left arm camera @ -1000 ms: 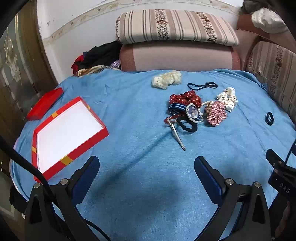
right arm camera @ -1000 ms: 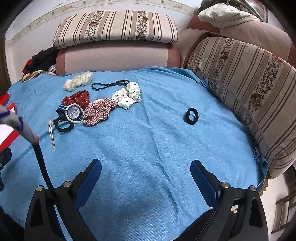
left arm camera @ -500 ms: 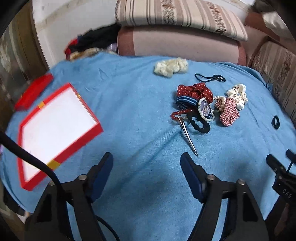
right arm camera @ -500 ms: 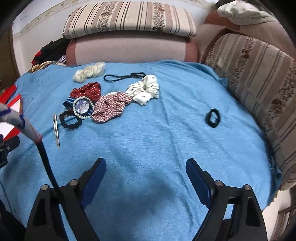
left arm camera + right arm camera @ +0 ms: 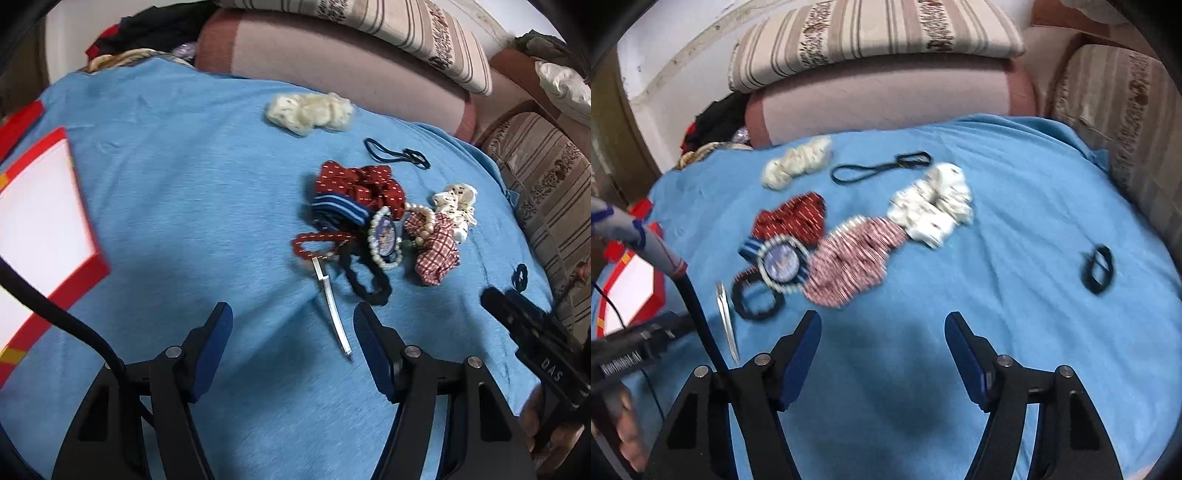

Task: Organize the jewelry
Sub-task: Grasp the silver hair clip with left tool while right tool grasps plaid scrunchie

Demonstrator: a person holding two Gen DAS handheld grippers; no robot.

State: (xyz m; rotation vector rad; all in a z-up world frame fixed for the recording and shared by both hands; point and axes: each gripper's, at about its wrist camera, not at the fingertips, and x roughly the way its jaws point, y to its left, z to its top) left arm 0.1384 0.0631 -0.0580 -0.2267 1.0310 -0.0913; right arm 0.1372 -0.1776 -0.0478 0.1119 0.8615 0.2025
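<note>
L wrist | left hand-held gripper [image 5: 293, 338] closing, empty | 1 clip [image 5: 331, 311] | 1 box [image 5: 40, 221]

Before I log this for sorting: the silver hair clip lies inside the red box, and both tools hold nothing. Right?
Not quite. The silver hair clip lies on the blue cloth beside the pile, outside the red box, as the left wrist view shows. Both tools hold nothing.

A matt blue cloth cover [image 5: 207, 192] is lying soft and faintly creased. On it, a slim metal clip [image 5: 332, 310] is glinting, a ring of pearly beads [image 5: 384, 236] is shining glossily, and the checked fabric scrunchie [image 5: 436, 251] is looking crumpled (woven, matt). The red box [image 5: 85, 284] is showing smooth card with a plain white paper-like inside.
</note>
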